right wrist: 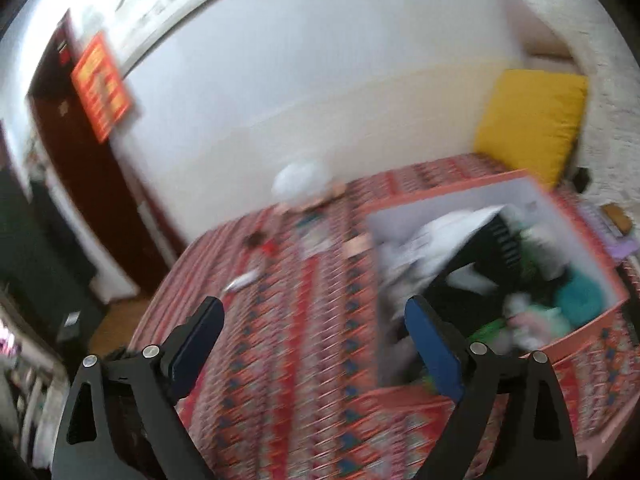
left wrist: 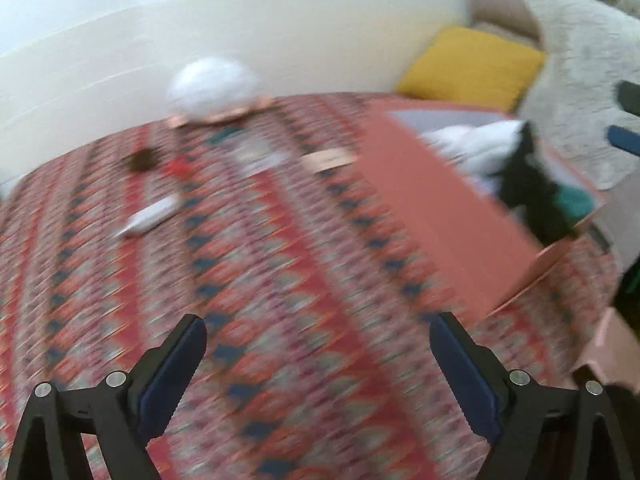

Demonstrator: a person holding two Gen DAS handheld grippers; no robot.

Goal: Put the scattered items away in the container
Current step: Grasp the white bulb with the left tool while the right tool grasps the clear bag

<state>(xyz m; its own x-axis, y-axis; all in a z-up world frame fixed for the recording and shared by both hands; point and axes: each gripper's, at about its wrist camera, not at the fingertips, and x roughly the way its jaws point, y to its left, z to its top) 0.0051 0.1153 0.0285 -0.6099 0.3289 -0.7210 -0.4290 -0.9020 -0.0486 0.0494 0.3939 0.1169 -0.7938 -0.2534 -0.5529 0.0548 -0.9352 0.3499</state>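
Note:
Both views are motion-blurred. A salmon cardboard box sits on the right of the patterned red cloth, holding white, black, teal and green items. Scattered on the cloth to the left lie a white flat piece, a small red item, a dark brown item, a pale sheet and a tan card. My left gripper hangs open and empty over the cloth. My right gripper is open and empty beside the box's near-left corner.
A white rounded bag rests at the far edge of the cloth by the cream wall. A yellow cushion lies behind the box. In the right wrist view a dark door with a red poster stands at left.

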